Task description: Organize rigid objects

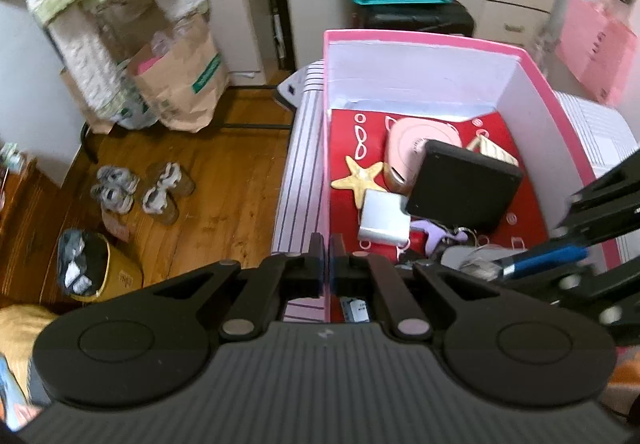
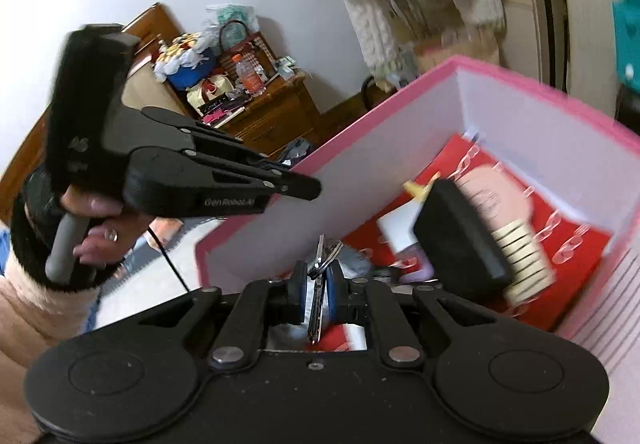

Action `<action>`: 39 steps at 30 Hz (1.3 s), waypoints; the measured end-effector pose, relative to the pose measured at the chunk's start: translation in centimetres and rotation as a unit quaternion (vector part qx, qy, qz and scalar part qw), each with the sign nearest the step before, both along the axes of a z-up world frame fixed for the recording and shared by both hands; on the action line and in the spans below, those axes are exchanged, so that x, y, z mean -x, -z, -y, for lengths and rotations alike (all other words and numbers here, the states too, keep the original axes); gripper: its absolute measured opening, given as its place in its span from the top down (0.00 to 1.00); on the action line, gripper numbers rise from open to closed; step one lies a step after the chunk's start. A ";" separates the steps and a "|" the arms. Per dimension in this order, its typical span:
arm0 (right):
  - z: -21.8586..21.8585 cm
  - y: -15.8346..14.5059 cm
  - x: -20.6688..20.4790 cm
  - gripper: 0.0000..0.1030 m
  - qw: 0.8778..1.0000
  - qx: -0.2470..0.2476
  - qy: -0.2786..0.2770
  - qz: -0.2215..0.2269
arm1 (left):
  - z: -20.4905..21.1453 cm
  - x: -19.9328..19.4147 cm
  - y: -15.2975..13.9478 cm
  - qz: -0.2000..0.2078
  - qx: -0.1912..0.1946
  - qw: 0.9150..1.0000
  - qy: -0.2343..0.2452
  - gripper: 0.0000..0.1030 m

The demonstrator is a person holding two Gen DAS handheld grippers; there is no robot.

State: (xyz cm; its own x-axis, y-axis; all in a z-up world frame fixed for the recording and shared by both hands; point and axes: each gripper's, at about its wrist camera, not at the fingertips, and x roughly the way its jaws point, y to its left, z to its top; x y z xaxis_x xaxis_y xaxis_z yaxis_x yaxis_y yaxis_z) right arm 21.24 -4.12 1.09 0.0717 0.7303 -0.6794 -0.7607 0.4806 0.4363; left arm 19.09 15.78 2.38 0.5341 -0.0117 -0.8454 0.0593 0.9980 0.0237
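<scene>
1. My left gripper (image 1: 327, 260) hangs over the near left wall of the pink box (image 1: 532, 61); its jaws are clenched together with nothing between them.
2. My right gripper (image 2: 316, 292) is over the near end of the same box. Its jaws are grasping a bunch of keys (image 2: 318, 284), the blades standing on edge between the blue pads (image 2: 331, 298), with the ring end poking out beyond the tips.
3. From the left wrist view the right gripper enters at the right edge, and a blue pad with a metal piece shows above the box's near right corner.
4. The box stands on a striped surface (image 1: 298, 179); I cannot tell what piece of furniture that is.
5. The box floor is lined with a red printed sheet (image 1: 524, 211).
6. Contents noted: a yellow starfish (image 1: 360, 175) towards the left wall, a pink rounded device (image 1: 412, 141) near the far wall, and a black flat case (image 1: 464, 183) tilted across the middle, leaning over the pink device.
7. A silver rectangular block (image 1: 384, 222) lies just in front of the starfish, touching the black case's lower corner.
8. A purple item (image 1: 434, 234) sits near the block; its kind is unclear.
9. A person's hand (image 2: 102, 219) grips the left gripper's handle, in the right wrist view.
</scene>
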 end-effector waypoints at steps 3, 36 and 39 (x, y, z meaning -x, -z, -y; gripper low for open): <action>-1.6 0.7 0.6 0.88 1.000 -0.002 0.016 -0.021 | -0.5 0.2 -0.1 0.002 0.012 1.000 0.021 0.98; 6.5 -4.3 8.9 0.26 0.942 0.115 0.296 0.107 | 1.1 9.4 -6.1 0.104 0.046 0.990 0.088 0.93; 7.0 -4.3 9.0 0.20 0.915 0.193 0.339 0.100 | 2.6 10.1 -6.4 0.108 0.032 0.989 0.097 0.89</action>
